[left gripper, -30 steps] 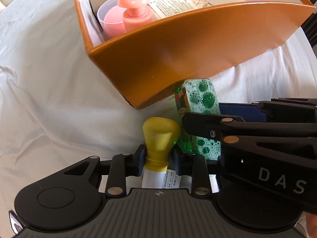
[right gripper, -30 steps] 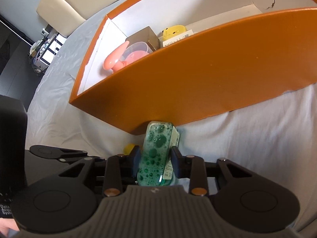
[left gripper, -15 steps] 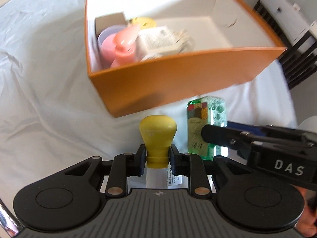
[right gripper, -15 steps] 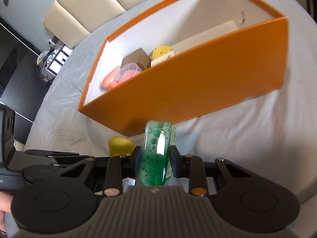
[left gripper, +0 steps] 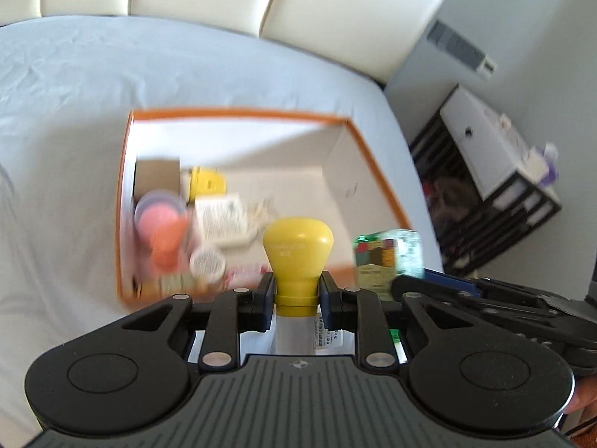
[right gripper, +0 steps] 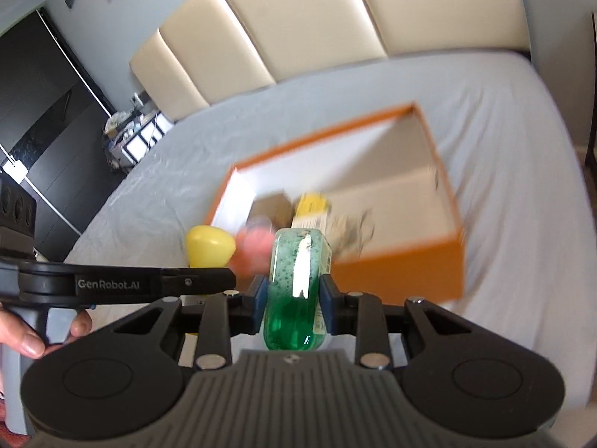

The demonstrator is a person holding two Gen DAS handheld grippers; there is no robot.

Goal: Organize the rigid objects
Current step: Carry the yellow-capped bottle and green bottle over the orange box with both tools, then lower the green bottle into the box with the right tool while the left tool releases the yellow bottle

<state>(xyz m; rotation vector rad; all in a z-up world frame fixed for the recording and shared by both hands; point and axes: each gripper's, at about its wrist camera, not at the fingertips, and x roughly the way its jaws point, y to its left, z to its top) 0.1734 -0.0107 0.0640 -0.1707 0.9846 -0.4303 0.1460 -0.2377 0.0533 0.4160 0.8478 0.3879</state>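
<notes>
My left gripper [left gripper: 297, 295] is shut on a white bottle with a yellow cap [left gripper: 297, 252], held high above the near side of the orange box [left gripper: 377, 171]. My right gripper [right gripper: 293, 298] is shut on a green bubbly bottle [right gripper: 294, 280], also lifted above the box [right gripper: 410, 272]. The green bottle shows in the left wrist view [left gripper: 388, 257] to the right of the yellow cap. The yellow cap shows in the right wrist view [right gripper: 209, 248] to the left. The frames are blurred by motion.
The box holds a pink pump bottle [left gripper: 168, 239], a lilac cup [left gripper: 158, 209], a brown carton [left gripper: 156, 175], a yellow item [left gripper: 207, 183] and a labelled pack [left gripper: 222, 220] at its left end. A white sheet [left gripper: 56, 130] covers the bed. Cream headboard [left gripper: 298, 7] behind; black shelves [left gripper: 496, 201] right.
Both grippers have risen well above the bed with their bottles. The view has gone from facing the box's near wall to looking down into the box.
</notes>
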